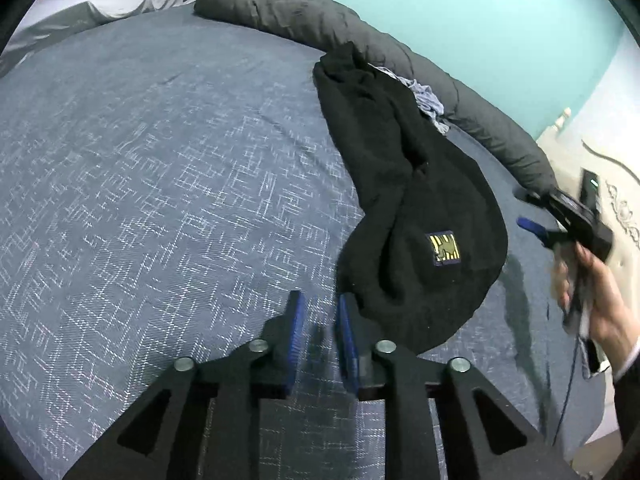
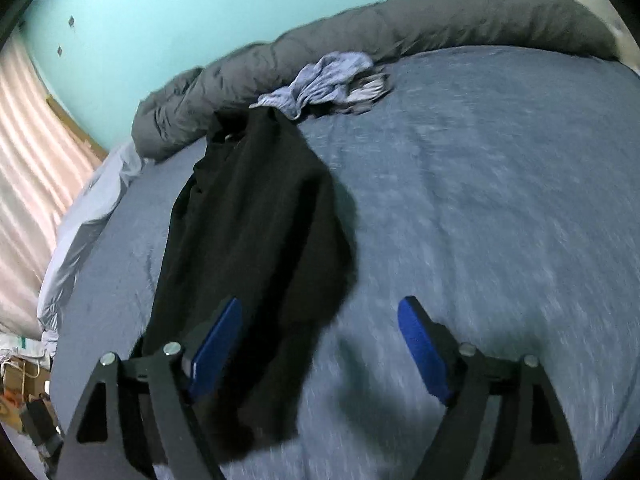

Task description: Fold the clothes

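Black garment (image 1: 404,200) (yellow patch (image 1: 443,248)), blue crosshatch sheet (image 1: 160,160).

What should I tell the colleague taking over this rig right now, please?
Left gripper: narrow gap, holding nothing, by the near edge of the crumpled black fleece garment.
Right gripper: wide open, empty, above the garment's near end.
The garment lies unfolded on the blue patterned bedsheet; a light blue crumpled cloth sits beside the rolled grey duvet.
Done: nothing folded.
Left: spread and fold both.
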`<state>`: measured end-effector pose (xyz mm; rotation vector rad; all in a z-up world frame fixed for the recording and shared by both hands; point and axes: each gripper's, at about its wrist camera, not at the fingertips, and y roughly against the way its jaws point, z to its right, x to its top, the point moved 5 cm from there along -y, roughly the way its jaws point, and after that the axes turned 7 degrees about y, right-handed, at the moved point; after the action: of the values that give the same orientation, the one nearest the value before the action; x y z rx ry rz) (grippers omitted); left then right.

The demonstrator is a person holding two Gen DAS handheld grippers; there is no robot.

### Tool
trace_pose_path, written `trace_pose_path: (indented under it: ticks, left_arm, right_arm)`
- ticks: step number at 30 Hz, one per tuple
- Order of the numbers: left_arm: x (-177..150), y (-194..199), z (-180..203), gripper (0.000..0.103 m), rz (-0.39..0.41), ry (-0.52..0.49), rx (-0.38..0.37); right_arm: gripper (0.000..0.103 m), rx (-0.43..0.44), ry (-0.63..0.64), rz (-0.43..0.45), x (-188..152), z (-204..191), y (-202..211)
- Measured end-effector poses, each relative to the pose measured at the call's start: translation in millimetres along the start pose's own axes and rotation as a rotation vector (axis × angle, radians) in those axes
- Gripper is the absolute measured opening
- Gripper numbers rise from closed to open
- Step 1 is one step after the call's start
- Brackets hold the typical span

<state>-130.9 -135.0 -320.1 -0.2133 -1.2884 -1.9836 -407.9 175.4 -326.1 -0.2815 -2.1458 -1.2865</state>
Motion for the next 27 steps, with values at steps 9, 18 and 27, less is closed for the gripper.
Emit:
trace_pose_path:
  ticks: [9, 18, 27]
  left_arm:
    - [6.0, -5.6, -5.7, 0.022, 0.007, 0.025, 0.008]
    - [2.9, -8.0, -2.5, 0.022, 0.010, 0.026, 0.012]
    - [0.8, -6.0, -0.2, 0.022, 0.015, 0.018, 0.012]
  right_arm:
    - [0.082, 0.025, 0.001, -0.103, 35.6, -9.8, -68.1]
    - [0.008, 0.040, 0.127, -0.071, 24.0, -17.1, -35.7]
    - [0.007, 0.064, 0.141, -0.019, -18.8, -2.3, 63.8]
